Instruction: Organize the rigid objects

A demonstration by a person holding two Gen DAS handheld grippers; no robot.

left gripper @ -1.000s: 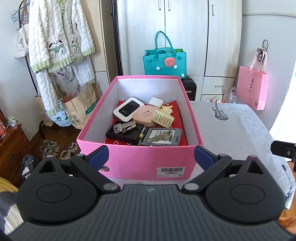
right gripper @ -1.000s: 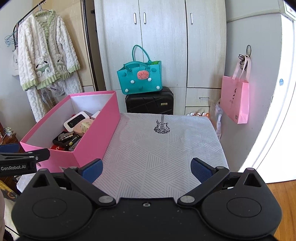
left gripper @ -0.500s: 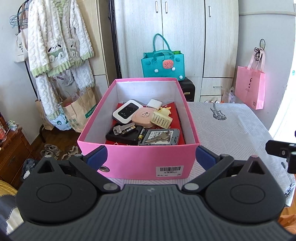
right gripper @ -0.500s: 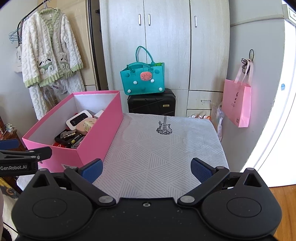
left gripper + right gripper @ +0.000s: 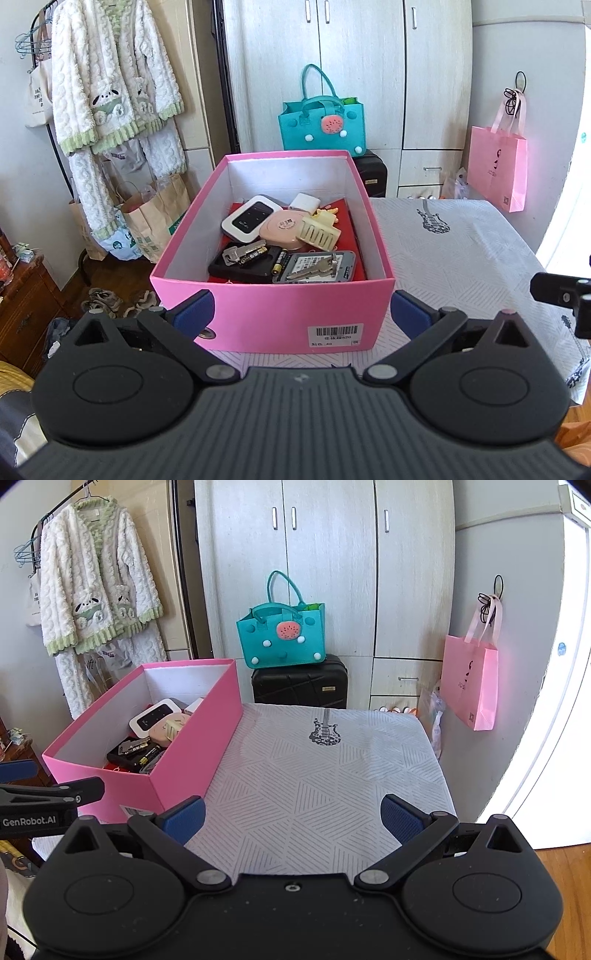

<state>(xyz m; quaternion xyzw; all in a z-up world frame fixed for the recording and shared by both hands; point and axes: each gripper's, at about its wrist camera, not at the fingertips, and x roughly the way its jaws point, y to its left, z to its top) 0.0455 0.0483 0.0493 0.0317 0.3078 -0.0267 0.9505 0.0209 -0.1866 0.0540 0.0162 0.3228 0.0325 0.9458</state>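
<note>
Left gripper [image 5: 301, 312]: fingers wide, empty, facing the box's near wall.
Right gripper [image 5: 293, 819]: fingers wide, empty, over bare counter [image 5: 332, 775].
Box [image 5: 273, 314]: pink, on counter's left part.
Contents: router [image 5: 247, 218], keys [image 5: 314, 269], batteries, comb [image 5: 319, 232], all inside the box.

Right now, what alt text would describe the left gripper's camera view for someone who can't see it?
An open pink box full of small things, including a white gadget, keys and batteries, sits on a patterned tablecloth. The left gripper is open, empty, just before it.
</note>
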